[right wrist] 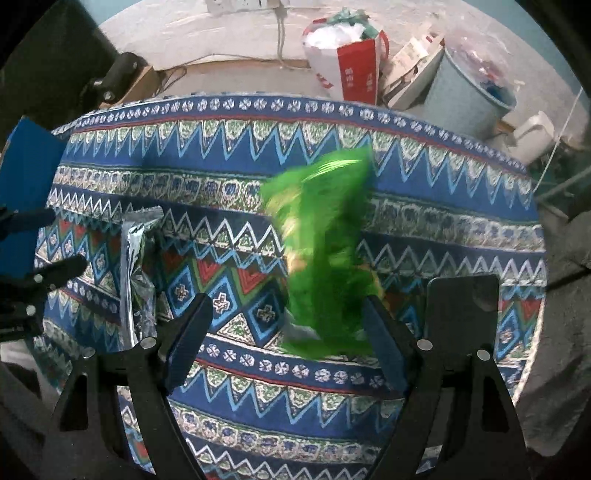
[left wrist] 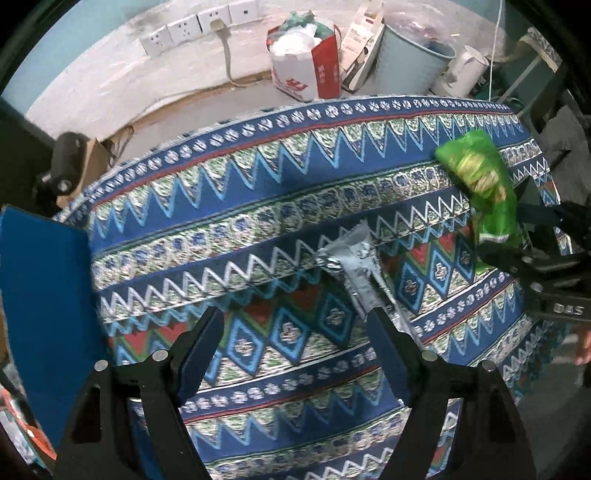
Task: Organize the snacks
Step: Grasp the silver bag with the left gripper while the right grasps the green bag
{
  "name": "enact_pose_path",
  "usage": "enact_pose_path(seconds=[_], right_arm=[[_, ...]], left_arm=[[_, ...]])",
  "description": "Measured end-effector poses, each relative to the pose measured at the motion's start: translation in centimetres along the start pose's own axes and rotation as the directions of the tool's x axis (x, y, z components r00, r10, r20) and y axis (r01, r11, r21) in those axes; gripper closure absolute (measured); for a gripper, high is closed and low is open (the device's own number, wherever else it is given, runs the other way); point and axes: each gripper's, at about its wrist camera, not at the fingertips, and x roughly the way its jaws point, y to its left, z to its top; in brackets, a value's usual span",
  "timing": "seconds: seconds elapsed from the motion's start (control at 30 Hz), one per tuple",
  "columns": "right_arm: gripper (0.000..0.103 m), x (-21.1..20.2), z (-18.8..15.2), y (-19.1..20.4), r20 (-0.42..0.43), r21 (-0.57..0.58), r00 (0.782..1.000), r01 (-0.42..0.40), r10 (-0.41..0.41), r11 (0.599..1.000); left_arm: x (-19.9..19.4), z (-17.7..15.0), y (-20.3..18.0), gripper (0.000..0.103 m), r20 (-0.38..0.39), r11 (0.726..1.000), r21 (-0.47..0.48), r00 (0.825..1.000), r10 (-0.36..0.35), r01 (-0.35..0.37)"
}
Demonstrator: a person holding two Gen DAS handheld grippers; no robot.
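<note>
A green snack bag is blurred between my right gripper's open jaws, against the right finger, over the patterned tablecloth. In the left wrist view the green bag stands at the right, by the right gripper. A silver foil snack packet lies on the cloth just ahead of my left gripper, touching its right fingertip; the jaws are wide open and empty. The silver packet shows at the left in the right wrist view, near the left gripper.
A blue box stands at the table's left edge. Beyond the far edge, on the floor, are a red-and-white bag, a pale blue bucket, a white kettle and a power strip.
</note>
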Motion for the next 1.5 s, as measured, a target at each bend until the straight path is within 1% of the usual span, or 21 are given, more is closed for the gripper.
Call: enact_pose_path(seconds=[0.1,0.13,0.3,0.4,0.53,0.67,0.7,0.77,0.8,0.83,0.87,0.9,0.97,1.03,1.1,1.13,1.17,1.23,1.37,1.43,1.5], right_arm=[[0.021,1.0,0.4,-0.7,0.018,0.032,0.999,0.049,-0.050,0.998],[0.021,1.4,0.4,-1.0,0.018,0.046,0.999,0.050,-0.051,0.998],[0.021,1.9,0.7,-2.4,0.045,0.137,0.999,-0.024,0.017,0.990],[0.021,1.7,1.1,-2.9,0.063,0.167,0.997,-0.043,0.033,0.985],[0.021,1.6,2.0,-3.6,0.069,0.199,0.996,-0.063,0.050,0.978],[0.021,1.9,2.5,-4.5,0.074,0.254,0.993,-0.111,0.095,0.961],[0.021,1.8,2.5,-4.8,0.077,0.270,0.991,-0.126,0.109,0.955],[0.021,1.6,2.3,-5.2,0.084,0.294,0.988,-0.148,0.129,0.944],[0.021,1.4,2.2,-5.5,0.090,0.307,0.987,-0.157,0.136,0.939],[0.021,1.3,2.1,-5.8,0.097,0.320,0.985,-0.168,0.144,0.932],[0.021,1.3,2.1,-6.0,0.104,0.333,0.983,-0.177,0.150,0.926],[0.021,1.2,2.1,-6.2,0.109,0.344,0.982,-0.185,0.157,0.921],[0.021,1.3,2.1,-6.5,0.117,0.371,0.979,-0.201,0.170,0.907],[0.021,1.5,2.2,-6.5,0.103,0.383,0.980,-0.200,0.173,0.902],[0.021,1.6,2.4,-6.1,0.104,0.371,0.981,-0.189,0.162,0.909],[0.022,1.5,2.3,-5.8,0.101,0.354,0.984,-0.175,0.148,0.919],[0.026,1.5,2.3,-5.6,0.097,0.338,0.987,-0.153,0.128,0.929],[0.051,1.2,2.2,-5.0,0.086,0.296,0.995,-0.077,0.054,0.952],[0.055,1.0,1.7,-4.2,0.077,0.235,0.997,-0.046,0.029,0.971],[0.058,0.9,1.5,-3.7,0.074,0.206,0.997,-0.031,0.016,0.978],[0.060,0.7,1.1,-3.2,0.079,0.185,0.997,-0.019,0.004,0.983]], left_arm=[[0.6,0.5,-0.5,0.022,-0.009,1.000,-0.018,1.000,-0.014,0.014],[0.9,0.6,-0.7,0.022,-0.013,0.999,-0.031,1.000,-0.021,0.021],[2.1,1.0,-2.3,0.022,-0.049,0.996,-0.071,0.997,-0.051,0.048],[3.0,1.0,-3.4,0.022,-0.069,0.996,-0.081,0.996,-0.049,0.044],[4.4,0.8,-4.8,0.018,-0.103,0.997,-0.077,0.994,-0.040,0.032],[5.6,0.4,-5.8,0.019,-0.121,0.998,-0.061,0.992,-0.027,0.020],[5.7,0.3,-6.2,0.024,-0.112,0.998,-0.053,0.993,-0.023,0.017],[5.8,0.4,-6.3,0.038,-0.085,0.999,-0.038,0.996,-0.012,0.008],[5.6,0.3,-6.5,0.056,-0.069,1.000,-0.020,0.998,0.000,-0.001],[5.5,0.4,-6.6,0.067,-0.064,1.000,-0.007,0.998,0.007,-0.007],[5.4,0.6,-6.4,0.072,-0.065,1.000,-0.001,0.998,0.003,-0.003],[5.4,0.7,-6.3,0.078,-0.066,1.000,-0.007,0.998,-0.015,0.015],[5.1,0.8,-6.1,0.078,-0.061,1.000,-0.015,0.998,-0.015,0.014],[4.9,0.8,-5.9,0.078,-0.051,1.000,-0.005,0.999,0.001,-0.002],[4.6,1.0,-5.6,0.078,-0.039,1.000,0.003,0.999,0.015,-0.015],[4.4,1.0,-5.2,0.078,-0.037,1.000,0.004,0.999,0.017,-0.017],[4.3,1.0,-4.9,0.078,-0.035,1.000,0.000,0.999,0.017,-0.017],[4.2,1.1,-4.5,0.078,-0.036,1.000,-0.010,0.999,0.011,-0.011],[3.8,0.8,-3.4,0.078,-0.030,1.000,-0.019,1.000,0.008,-0.009],[3.8,0.4,-2.1,0.078,-0.023,1.000,-0.019,1.000,0.003,-0.004],[2.4,0.1,-0.8,0.078,-0.007,1.000,-0.014,1.000,-0.001,0.001]])
